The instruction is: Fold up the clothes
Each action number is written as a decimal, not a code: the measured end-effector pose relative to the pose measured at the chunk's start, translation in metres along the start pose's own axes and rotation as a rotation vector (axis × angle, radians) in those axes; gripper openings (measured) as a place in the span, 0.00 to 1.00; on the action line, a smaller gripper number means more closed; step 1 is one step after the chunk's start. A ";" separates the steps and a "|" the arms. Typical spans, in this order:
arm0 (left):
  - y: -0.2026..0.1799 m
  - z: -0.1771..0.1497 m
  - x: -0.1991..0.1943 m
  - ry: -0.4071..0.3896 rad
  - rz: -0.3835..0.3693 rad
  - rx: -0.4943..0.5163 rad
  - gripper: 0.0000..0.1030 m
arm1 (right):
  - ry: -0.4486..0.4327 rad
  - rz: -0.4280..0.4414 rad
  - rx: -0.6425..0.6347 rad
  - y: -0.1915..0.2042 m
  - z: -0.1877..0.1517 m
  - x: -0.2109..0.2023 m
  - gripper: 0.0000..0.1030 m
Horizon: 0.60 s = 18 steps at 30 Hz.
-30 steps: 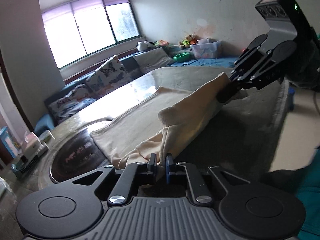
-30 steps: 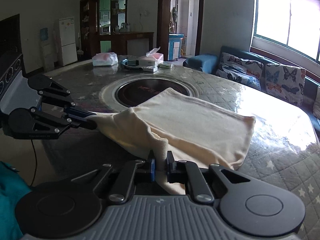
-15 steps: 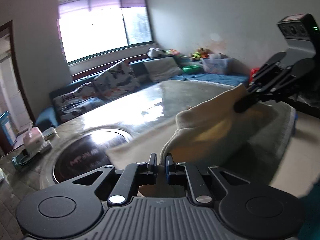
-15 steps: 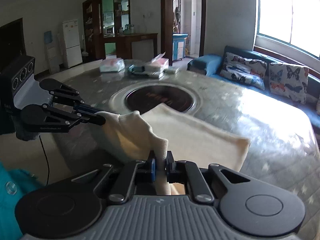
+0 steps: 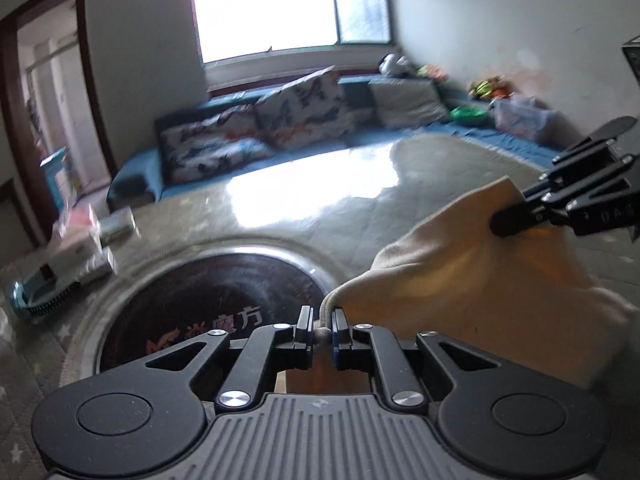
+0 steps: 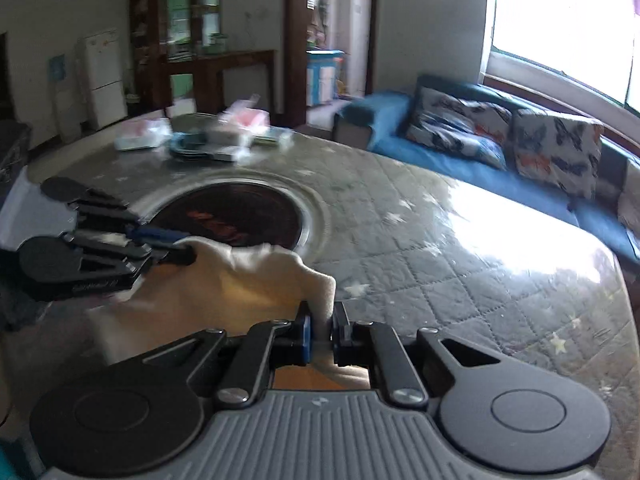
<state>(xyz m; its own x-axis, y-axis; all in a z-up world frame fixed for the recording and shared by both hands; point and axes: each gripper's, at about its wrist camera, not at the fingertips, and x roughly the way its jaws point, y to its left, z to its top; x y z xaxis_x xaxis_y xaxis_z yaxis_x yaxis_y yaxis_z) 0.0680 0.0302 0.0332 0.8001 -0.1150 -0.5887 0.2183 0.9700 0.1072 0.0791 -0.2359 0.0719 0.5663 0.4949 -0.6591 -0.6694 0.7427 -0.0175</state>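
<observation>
We've got the cream cloth [image 5: 460, 280] pinched at two points and lifted over the quilted table [image 6: 440, 248], just on our side of the dark round inset [image 6: 232, 216]. Left gripper [image 5: 321, 330] is clamped on a rolled edge of the cloth, fabric running up from between its pads toward the right gripper [image 5: 498, 222], which bites another edge of it. In the right wrist view, the right gripper [image 6: 321, 330] is clamped on a bunched fold, cloth sagging between it and the left gripper [image 6: 182, 254], which sits level with the near rim of the inset. Boxes and packets [image 6: 200, 136] sit beyond the inset, blurred
</observation>
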 end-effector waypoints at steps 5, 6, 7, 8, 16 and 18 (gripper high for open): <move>-0.001 -0.007 0.026 0.047 0.055 -0.006 0.19 | 0.047 -0.051 0.082 -0.011 -0.013 0.050 0.14; 0.000 -0.008 0.027 0.050 0.060 -0.009 0.19 | 0.049 -0.062 0.104 -0.014 -0.016 0.053 0.14; 0.001 -0.007 0.026 0.050 0.064 -0.015 0.19 | 0.044 -0.068 0.133 -0.018 -0.018 0.054 0.14; 0.002 -0.006 0.025 0.049 0.068 -0.022 0.19 | 0.033 -0.078 0.166 -0.022 -0.020 0.052 0.15; -0.016 0.014 0.009 0.017 -0.070 -0.039 0.17 | -0.023 -0.022 0.194 -0.021 -0.022 0.029 0.15; -0.022 0.016 0.020 0.042 -0.085 -0.037 0.17 | -0.007 -0.013 0.174 -0.016 -0.022 0.036 0.15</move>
<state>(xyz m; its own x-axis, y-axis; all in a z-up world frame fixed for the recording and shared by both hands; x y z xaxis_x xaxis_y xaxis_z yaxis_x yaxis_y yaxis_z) 0.0883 0.0034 0.0314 0.7555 -0.1886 -0.6275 0.2627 0.9645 0.0265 0.0995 -0.2400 0.0321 0.5780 0.4875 -0.6544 -0.5690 0.8156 0.1050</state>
